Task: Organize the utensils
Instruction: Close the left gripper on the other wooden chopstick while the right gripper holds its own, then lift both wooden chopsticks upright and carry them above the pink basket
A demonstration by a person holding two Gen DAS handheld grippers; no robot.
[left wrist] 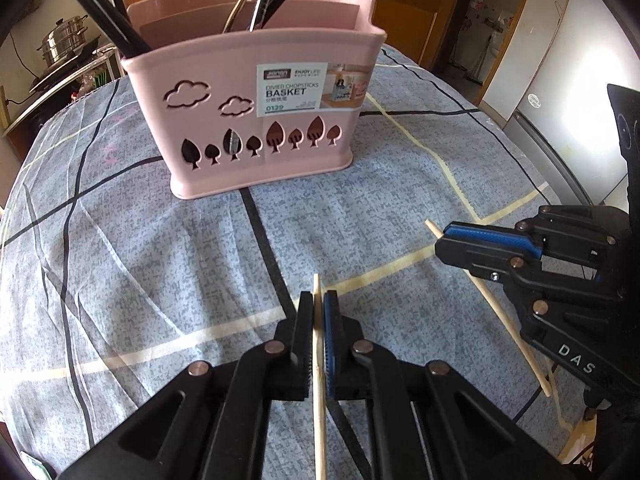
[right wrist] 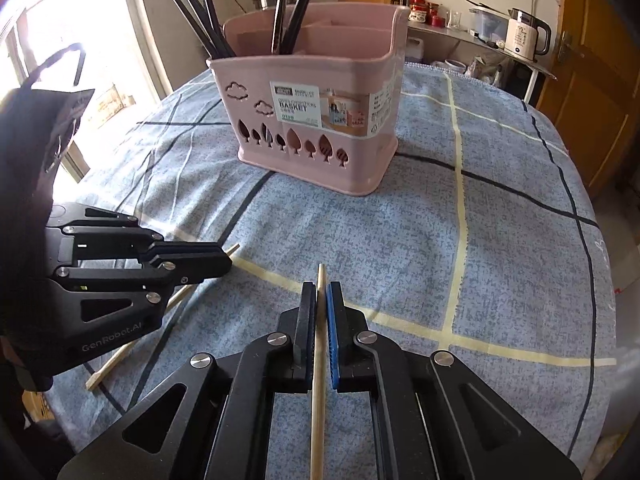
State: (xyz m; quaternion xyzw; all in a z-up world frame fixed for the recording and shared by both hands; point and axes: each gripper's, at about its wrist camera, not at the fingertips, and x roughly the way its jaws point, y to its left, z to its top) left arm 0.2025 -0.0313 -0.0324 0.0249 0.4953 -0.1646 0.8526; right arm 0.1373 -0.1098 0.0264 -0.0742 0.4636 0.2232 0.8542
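A pink divided chopstick basket [left wrist: 256, 120] [right wrist: 320, 128] stands on the blue checked tablecloth, holding several black chopsticks and metal utensils [right wrist: 288, 12]. My left gripper [left wrist: 319, 304] is shut on a wooden chopstick [left wrist: 319, 400] that runs along its fingers and points at the basket. It also shows at the left of the right wrist view [right wrist: 224, 258]. My right gripper [right wrist: 321, 292] is shut on a second wooden chopstick [right wrist: 318, 400]. It shows at the right of the left wrist view [left wrist: 442, 236], its chopstick [left wrist: 504, 320] slanting down behind it. Both are well short of the basket.
The round table [right wrist: 500, 220] drops off on every side. A counter with a kettle [right wrist: 526, 36], jars and a steel pot [left wrist: 66, 40] stands behind it. Wooden doors [right wrist: 592, 92] are at the back right.
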